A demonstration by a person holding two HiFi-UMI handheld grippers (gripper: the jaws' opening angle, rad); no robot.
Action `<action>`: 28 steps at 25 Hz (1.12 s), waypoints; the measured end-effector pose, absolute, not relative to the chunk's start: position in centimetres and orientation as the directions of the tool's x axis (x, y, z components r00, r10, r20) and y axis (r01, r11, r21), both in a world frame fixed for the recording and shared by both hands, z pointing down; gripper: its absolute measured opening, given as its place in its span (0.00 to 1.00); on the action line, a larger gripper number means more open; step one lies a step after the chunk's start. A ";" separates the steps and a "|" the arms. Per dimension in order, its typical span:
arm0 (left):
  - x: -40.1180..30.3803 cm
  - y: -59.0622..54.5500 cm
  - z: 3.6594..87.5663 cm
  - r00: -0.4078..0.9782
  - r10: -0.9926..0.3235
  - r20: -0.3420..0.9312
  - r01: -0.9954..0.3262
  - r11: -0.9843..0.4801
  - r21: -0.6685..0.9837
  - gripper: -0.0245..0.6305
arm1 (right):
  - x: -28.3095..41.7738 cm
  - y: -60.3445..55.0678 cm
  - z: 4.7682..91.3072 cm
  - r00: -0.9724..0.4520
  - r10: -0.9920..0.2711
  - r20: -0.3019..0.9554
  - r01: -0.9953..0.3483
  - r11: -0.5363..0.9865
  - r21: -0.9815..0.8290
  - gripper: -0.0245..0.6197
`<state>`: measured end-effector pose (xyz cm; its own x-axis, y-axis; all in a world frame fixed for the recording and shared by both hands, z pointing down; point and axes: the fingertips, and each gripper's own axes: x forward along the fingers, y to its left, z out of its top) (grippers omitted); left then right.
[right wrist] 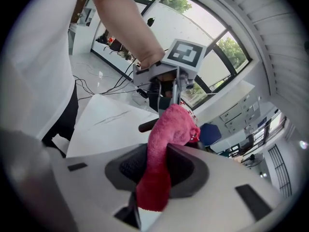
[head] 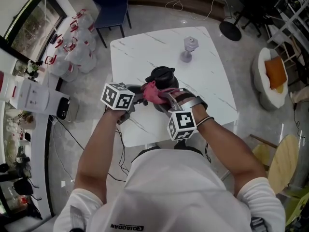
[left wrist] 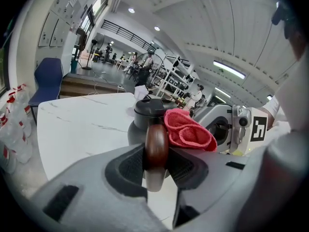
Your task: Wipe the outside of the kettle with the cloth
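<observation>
- On the white table [head: 212,81], near its middle, the dark kettle [head: 161,76] stands upright. The left gripper [head: 136,98] has its jaws clamped on the kettle's brown wooden handle [left wrist: 156,146]. The right gripper [head: 164,98] pinches the pink cloth [head: 152,93] by a fold, with the bunched end up beside the kettle's shoulder.
- Handle slip: the handle looks smooth and rounded and is held across a narrow band. A hard sideways wipe could twist it in the pads and let the kettle swing or tip.
- Cloth loss: only a strip of cloth sits between the right jaws, so dragging it along the kettle wall may pull it free.
- Poor contact: with the cloth bunched, the jaw tips might scrape the kettle instead of the fabric. From above it is hard to tell whether the cloth touches the wall right now.
- Collision: the two grippers sit just beside each other, so a wide stroke toward the handle could knock one into the other and loosen either grip.
</observation>
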<state>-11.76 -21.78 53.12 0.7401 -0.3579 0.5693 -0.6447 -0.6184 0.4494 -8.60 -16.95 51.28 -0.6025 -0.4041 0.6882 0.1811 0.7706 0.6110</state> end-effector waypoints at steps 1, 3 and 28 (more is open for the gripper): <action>-11.8 -21.9 53.2 0.741 -0.360 0.566 -0.645 -0.613 0.455 0.22 | -8.5 -16.8 51.6 -0.601 -0.403 0.690 0.186 0.769 0.612 0.21; -12.0 -22.1 53.2 0.743 -0.364 0.562 -0.647 -0.606 0.463 0.22 | -8.4 -16.6 52.0 -0.603 -0.400 0.690 0.193 0.766 0.613 0.21; -14.3 -23.0 54.1 0.763 -0.402 0.506 -0.646 -0.512 0.566 0.21 | -5.4 -10.6 64.4 -0.460 -0.221 0.860 0.467 0.763 0.446 0.21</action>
